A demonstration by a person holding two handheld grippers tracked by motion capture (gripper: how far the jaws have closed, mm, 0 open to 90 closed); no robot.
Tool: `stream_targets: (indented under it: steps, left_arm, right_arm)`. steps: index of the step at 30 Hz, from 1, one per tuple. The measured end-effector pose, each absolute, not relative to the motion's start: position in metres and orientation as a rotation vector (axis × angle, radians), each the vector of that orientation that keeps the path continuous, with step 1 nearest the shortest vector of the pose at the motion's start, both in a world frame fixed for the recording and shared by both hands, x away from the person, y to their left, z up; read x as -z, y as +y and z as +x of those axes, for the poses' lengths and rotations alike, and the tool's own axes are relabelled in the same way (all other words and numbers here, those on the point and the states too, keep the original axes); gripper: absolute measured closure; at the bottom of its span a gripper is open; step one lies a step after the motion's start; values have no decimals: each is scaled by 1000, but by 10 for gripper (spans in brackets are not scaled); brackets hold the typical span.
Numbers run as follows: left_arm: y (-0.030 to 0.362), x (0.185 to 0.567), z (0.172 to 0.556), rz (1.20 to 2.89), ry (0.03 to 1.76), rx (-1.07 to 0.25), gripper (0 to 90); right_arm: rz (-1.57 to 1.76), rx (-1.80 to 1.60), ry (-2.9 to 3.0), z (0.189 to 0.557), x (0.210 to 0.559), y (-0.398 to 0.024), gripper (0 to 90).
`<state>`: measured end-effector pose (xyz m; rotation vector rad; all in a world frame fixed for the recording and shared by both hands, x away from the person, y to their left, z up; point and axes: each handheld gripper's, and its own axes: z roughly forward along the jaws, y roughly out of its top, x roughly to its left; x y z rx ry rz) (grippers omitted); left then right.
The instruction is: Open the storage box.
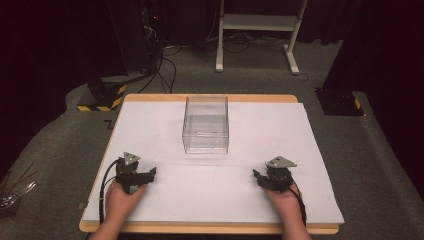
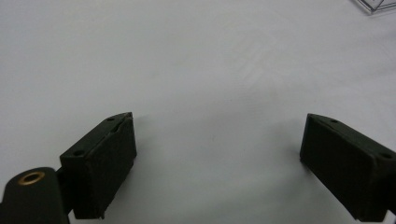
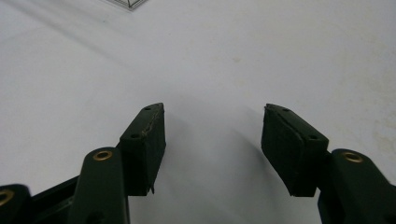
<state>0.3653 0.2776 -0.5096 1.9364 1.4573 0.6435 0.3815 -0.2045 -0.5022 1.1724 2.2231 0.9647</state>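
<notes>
Each black gripper (image 1: 150,173) (image 1: 256,176) is topped by a grey three-cornered plate; brass-ringed screw holes (image 3: 102,155) are seen, black cables (image 1: 103,187) trailed.

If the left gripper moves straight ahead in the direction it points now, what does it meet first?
Probably nothing soon. The left gripper is open over the bare white table cover; the clear plastic box sits off to one side of its line, so it would likely pass beside it.

My wooden table (image 1: 150,98), white sheet (image 1: 280,135) laid over it; clear box (image 1: 205,124) stands mid-sheet toward the far edge.
</notes>
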Motion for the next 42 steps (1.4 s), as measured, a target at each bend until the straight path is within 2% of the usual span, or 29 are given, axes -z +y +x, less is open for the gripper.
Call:
stream_targets:
  steps: [15, 34, 42]
  left_arm:
    - [278, 510, 365, 1934, 1460, -644, 110]
    - [278, 510, 365, 1934, 1460, -644, 110]
    - [278, 510, 365, 1934, 1460, -641, 110]
  right_arm:
    - [1182, -975, 2223, 382, 502, -205, 373]
    - [1161, -1019, 2218, 378, 500, -205, 279]
    - [1130, -1058, 2229, 374, 496, -197, 273]
